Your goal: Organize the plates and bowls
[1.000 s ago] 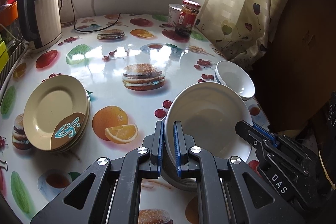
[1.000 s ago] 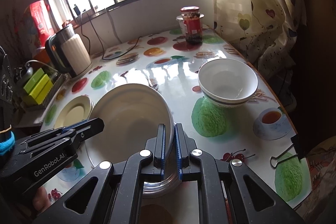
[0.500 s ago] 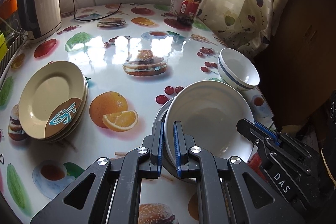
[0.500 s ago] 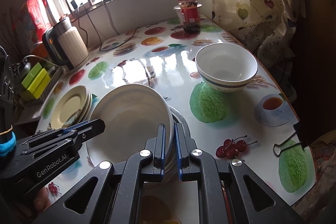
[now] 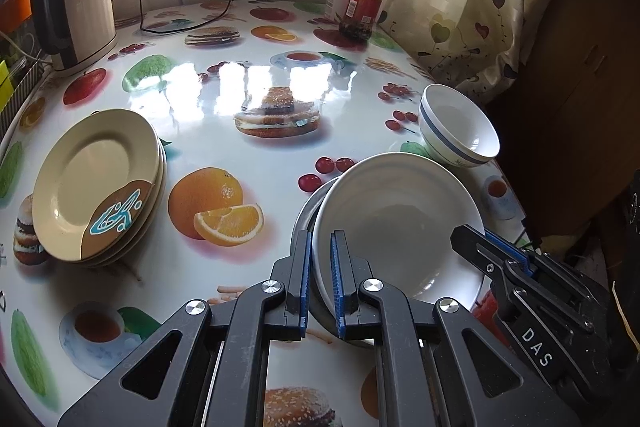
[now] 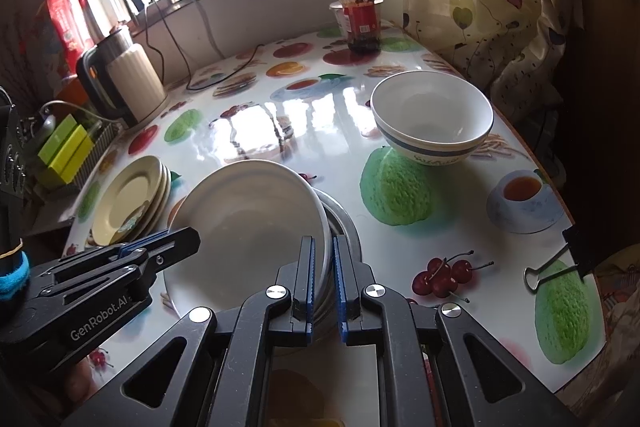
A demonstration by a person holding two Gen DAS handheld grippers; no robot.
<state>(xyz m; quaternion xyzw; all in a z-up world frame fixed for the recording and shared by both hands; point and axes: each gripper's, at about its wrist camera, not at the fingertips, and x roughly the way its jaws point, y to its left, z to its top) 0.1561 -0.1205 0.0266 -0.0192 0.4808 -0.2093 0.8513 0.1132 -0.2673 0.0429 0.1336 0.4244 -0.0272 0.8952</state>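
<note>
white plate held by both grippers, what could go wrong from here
1. The left gripper and right gripper pinch only the white plate by its rim; uneven pulling could make it slip.
2. It sits tilted over a metal dish and could knock it.
3. The bowl stands near the table edge.

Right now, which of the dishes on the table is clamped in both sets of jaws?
The large white plate, tilted over a metal dish, gripped on opposite rims. The beige plate stack and blue-banded bowl sit untouched.
</note>
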